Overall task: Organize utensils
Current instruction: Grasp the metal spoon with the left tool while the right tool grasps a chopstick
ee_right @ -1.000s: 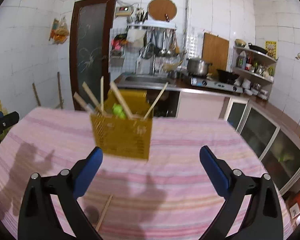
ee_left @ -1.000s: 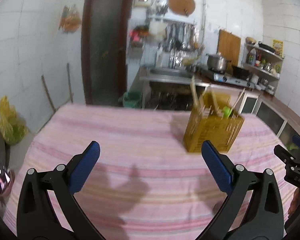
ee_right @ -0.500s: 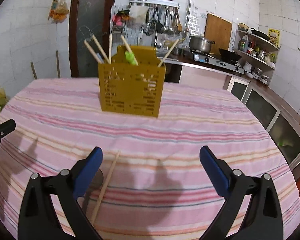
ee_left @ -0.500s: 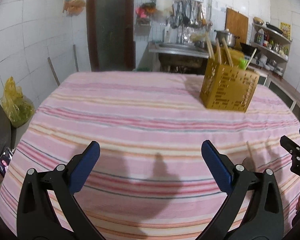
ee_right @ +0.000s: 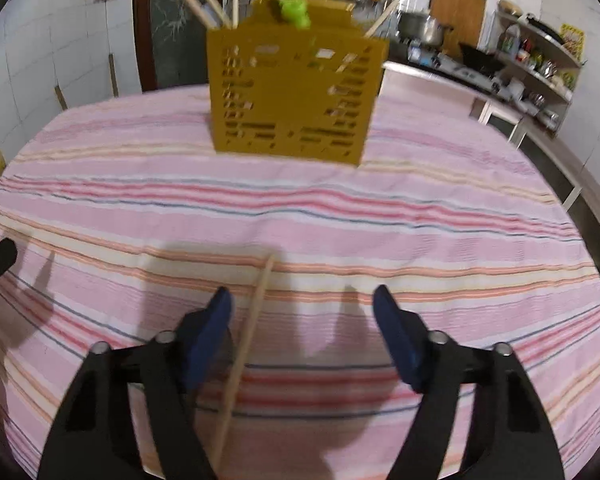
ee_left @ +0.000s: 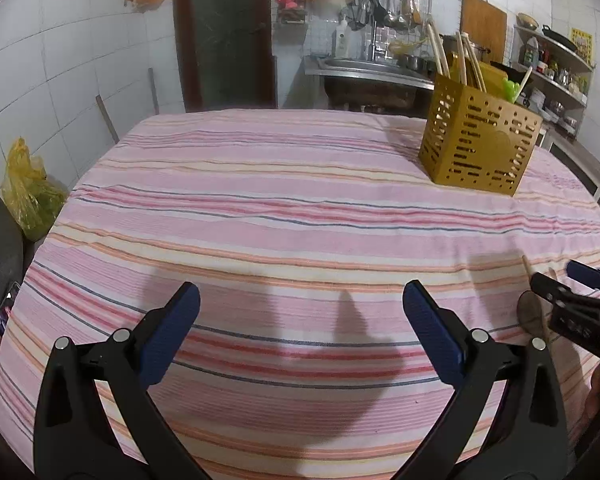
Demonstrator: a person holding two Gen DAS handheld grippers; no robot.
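Observation:
A yellow slotted utensil holder stands on the pink striped tablecloth at the far right; it also shows in the right wrist view, holding several wooden sticks and a green utensil. A wooden stick utensil lies on the cloth between the fingers of my right gripper, close to its left finger. The right gripper is open and low over the cloth. It shows at the right edge of the left wrist view. My left gripper is open and empty above the near cloth.
A kitchen counter with sink and shelves stands behind the table. A yellow bag sits on the floor at the left. A dark door is at the back.
Both grippers have dropped toward the tablecloth. The right gripper has moved forward over the lying stick, which now sits between its fingers, and its jaws have narrowed.

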